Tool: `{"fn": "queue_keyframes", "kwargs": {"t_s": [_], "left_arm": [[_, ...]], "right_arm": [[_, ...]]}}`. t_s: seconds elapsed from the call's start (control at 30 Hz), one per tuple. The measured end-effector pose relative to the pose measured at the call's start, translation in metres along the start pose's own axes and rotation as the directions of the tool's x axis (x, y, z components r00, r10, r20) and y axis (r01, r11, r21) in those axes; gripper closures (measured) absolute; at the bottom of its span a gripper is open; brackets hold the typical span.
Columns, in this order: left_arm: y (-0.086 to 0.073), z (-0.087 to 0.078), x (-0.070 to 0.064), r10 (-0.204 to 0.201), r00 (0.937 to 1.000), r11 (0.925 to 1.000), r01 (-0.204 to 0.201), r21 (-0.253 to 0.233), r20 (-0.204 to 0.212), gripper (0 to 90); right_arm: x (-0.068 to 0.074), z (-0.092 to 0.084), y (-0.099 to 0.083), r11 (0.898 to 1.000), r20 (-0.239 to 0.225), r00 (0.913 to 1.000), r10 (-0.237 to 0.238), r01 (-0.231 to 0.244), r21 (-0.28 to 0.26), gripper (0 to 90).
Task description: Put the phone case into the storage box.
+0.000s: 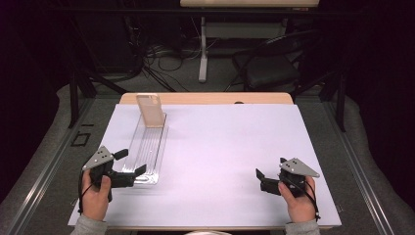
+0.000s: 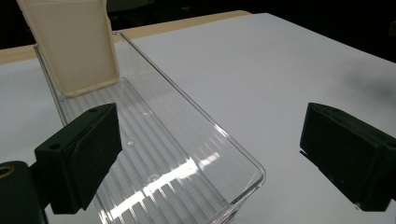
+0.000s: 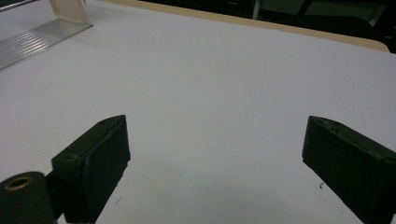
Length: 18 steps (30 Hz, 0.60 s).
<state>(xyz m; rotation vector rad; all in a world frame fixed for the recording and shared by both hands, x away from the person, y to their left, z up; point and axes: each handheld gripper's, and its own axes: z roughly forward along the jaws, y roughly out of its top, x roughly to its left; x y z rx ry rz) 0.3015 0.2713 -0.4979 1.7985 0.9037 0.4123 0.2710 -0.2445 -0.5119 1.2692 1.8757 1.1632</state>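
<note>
A long clear ribbed tray (image 1: 147,147) lies lengthwise on the left of the white sheet (image 1: 220,142). A cream phone case (image 1: 150,110) stands tilted at its far end. My left gripper (image 1: 133,161) is open at the tray's near end. In the left gripper view the tray's near right corner (image 2: 219,130) lies between the jaws of the left gripper (image 2: 210,154), with the case (image 2: 74,46) beyond. My right gripper (image 1: 270,166) is open over bare sheet at the front right. In the right gripper view, nothing lies between the jaws of the right gripper (image 3: 215,158). The tray (image 3: 32,39) and case (image 3: 70,10) sit far left.
The sheet covers a wooden table whose far edge (image 1: 210,98) shows as a tan strip. Behind it, on the floor, are a desk leg (image 1: 202,49), cables and a dark chair (image 1: 271,68). Bare sheet spans the space between my two hands.
</note>
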Motion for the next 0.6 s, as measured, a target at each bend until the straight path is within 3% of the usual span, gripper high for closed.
{"fn": "queue_keyframes", "kwargs": {"t_s": [0.6], "left_arm": [[-0.0054, -0.0006, 0.0044, -0.002, 0.9998, 1.0000, 0.002, 0.002, -0.022, 6.0]], "right_arm": [[0.0002, 0.0059, -0.0059, 1.000, -0.004, 1.0000, -0.001, 0.001, 0.021, 7.0]]}}
